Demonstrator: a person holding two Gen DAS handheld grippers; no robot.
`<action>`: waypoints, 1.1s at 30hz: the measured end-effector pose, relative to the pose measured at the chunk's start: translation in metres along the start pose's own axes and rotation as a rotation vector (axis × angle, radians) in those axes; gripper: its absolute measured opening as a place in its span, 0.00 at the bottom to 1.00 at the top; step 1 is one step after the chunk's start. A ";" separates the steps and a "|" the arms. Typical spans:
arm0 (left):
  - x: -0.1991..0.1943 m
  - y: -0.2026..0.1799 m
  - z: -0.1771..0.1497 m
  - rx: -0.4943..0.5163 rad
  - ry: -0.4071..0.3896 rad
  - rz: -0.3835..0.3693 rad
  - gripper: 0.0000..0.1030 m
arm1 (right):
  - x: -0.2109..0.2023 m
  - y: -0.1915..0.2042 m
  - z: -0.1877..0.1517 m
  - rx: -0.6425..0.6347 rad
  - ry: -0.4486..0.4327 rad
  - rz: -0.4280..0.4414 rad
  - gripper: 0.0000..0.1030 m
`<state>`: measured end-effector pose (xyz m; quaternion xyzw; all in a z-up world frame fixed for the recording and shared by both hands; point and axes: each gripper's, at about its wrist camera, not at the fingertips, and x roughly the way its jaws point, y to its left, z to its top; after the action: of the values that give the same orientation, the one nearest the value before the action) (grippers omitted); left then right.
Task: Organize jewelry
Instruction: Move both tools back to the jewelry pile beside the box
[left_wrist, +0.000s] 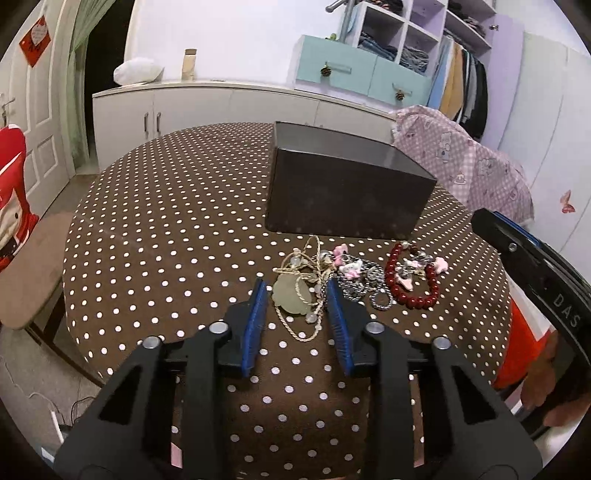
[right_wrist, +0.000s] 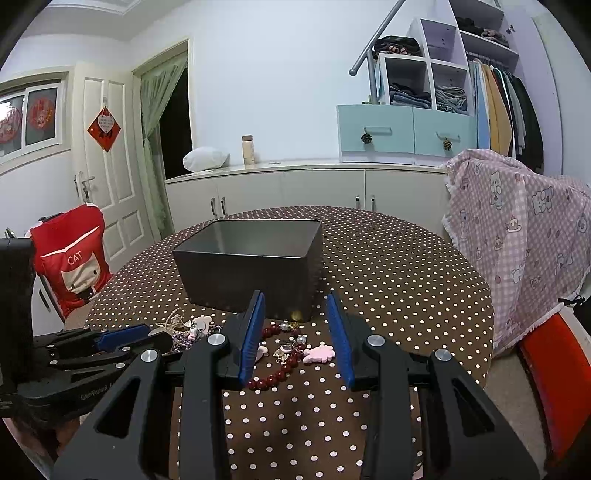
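Jewelry lies in a row on the brown polka-dot table, in front of an open dark grey box. My left gripper is open, its blue-padded fingers either side of a cord necklace with a pale green pendant. Right of it lie pink charms and a silver chain, then a red bead bracelet. My right gripper is open above the red bead bracelet and a pink charm, just in front of the box.
A red-covered chair stands at the table's left, a pink checked cloth over a chair at its right. White cabinets and a wardrobe line the back wall. The left gripper also shows in the right wrist view.
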<state>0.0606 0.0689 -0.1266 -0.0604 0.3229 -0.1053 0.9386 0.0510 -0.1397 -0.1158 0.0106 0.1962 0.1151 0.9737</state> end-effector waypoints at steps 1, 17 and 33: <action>0.001 0.001 0.000 -0.003 0.000 0.010 0.25 | 0.001 0.000 0.000 0.001 0.002 0.001 0.32; -0.007 0.020 0.004 -0.092 -0.054 0.003 0.09 | 0.005 0.000 0.000 0.010 0.020 0.000 0.32; -0.004 0.023 0.006 -0.043 -0.016 -0.002 0.71 | 0.015 -0.007 -0.002 0.031 0.058 -0.029 0.32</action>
<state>0.0649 0.0921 -0.1242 -0.0819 0.3173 -0.0985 0.9396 0.0647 -0.1436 -0.1241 0.0195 0.2265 0.0979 0.9689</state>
